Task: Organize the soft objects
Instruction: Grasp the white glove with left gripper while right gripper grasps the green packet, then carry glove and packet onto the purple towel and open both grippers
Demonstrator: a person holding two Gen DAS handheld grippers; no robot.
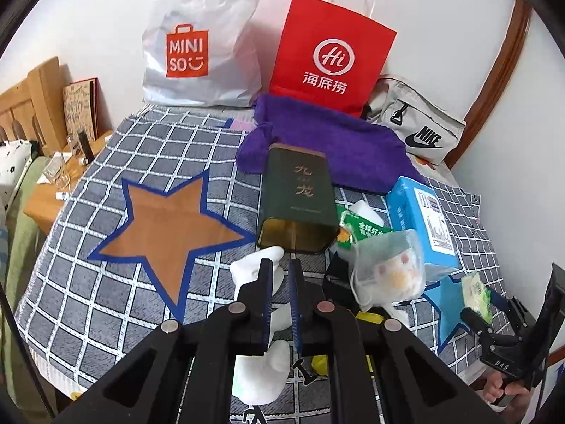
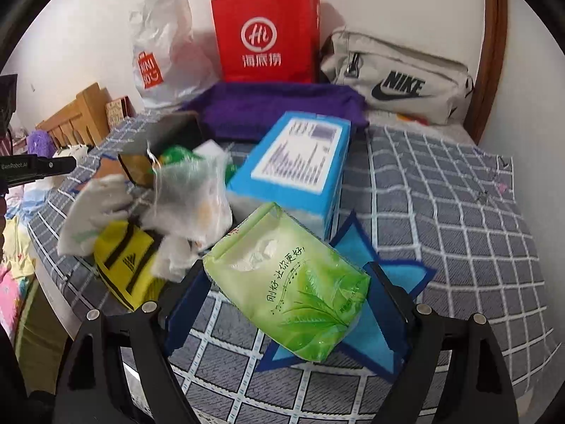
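Note:
My right gripper [image 2: 289,279] is shut on a green tissue pack [image 2: 293,282] and holds it above the blue star patch [image 2: 399,282]. The pack also shows in the left wrist view [image 1: 478,291], held by the right gripper [image 1: 476,304]. My left gripper [image 1: 280,268] hovers nearly closed over a white sock [image 1: 256,270], jaws a narrow gap apart, nothing clamped. Beside it lie a mesh pouch [image 1: 392,265], a dark green tin [image 1: 300,198], a blue box [image 1: 420,212] and a yellow cloth [image 2: 123,268]. A purple towel [image 1: 335,145] lies behind.
A brown star patch [image 1: 169,226] marks the checked cloth [image 1: 88,289] at left. A Miniso bag [image 1: 197,42], a red paper bag [image 1: 328,56] and a Nike pouch [image 1: 416,123] stand along the wall. A bedside table with a glass [image 1: 56,173] is far left.

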